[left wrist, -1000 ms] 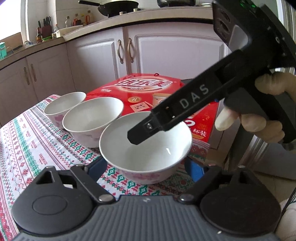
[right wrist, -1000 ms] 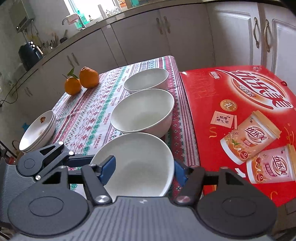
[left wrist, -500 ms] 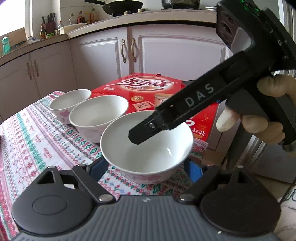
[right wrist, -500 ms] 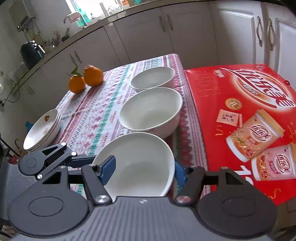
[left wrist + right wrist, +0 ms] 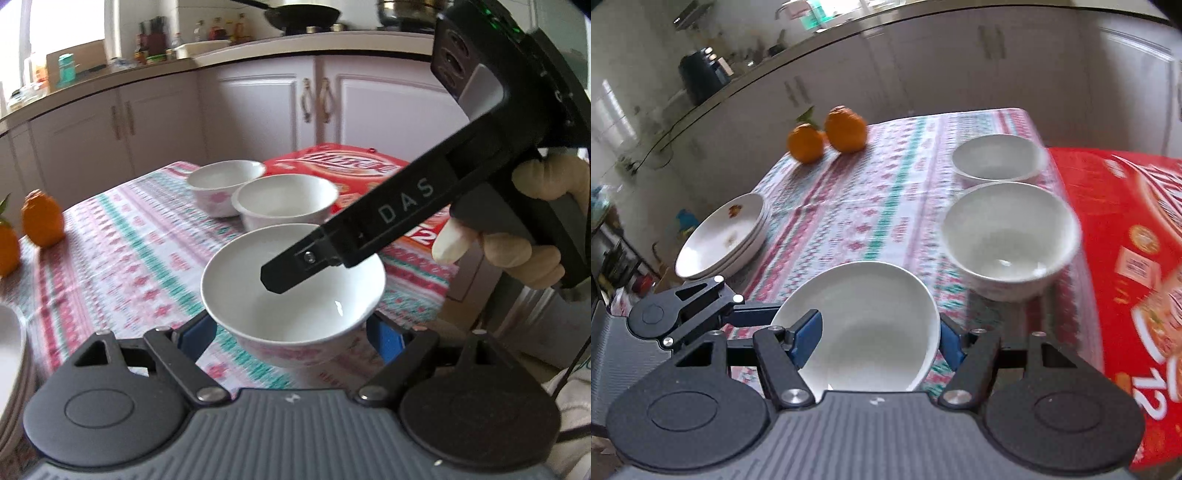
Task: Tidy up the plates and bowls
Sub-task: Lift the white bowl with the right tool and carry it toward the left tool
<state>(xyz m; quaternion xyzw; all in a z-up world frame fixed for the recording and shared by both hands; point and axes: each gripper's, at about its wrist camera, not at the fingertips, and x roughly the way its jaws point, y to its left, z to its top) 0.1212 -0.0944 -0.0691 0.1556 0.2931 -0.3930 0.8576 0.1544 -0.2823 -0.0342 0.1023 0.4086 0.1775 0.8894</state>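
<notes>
The near white bowl (image 5: 293, 291) sits between the blue pads of the left claw (image 5: 293, 332), its base hidden by the claw body. The right claw (image 5: 875, 339) grasps the same bowl (image 5: 864, 325), one finger inside its glossy, round rim. Beyond stand two more bowls (image 5: 1010, 236) on the patterned bench (image 5: 857, 206); stacked plates (image 5: 724, 236) lie left.

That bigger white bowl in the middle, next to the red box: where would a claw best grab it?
Probably by the rim. The middle bowl stands upright and empty, so one finger can drop inside and one outside its wall. Come from above on the open tablecloth side: the red box crowds the opposite side and the small bowl sits close behind.
</notes>
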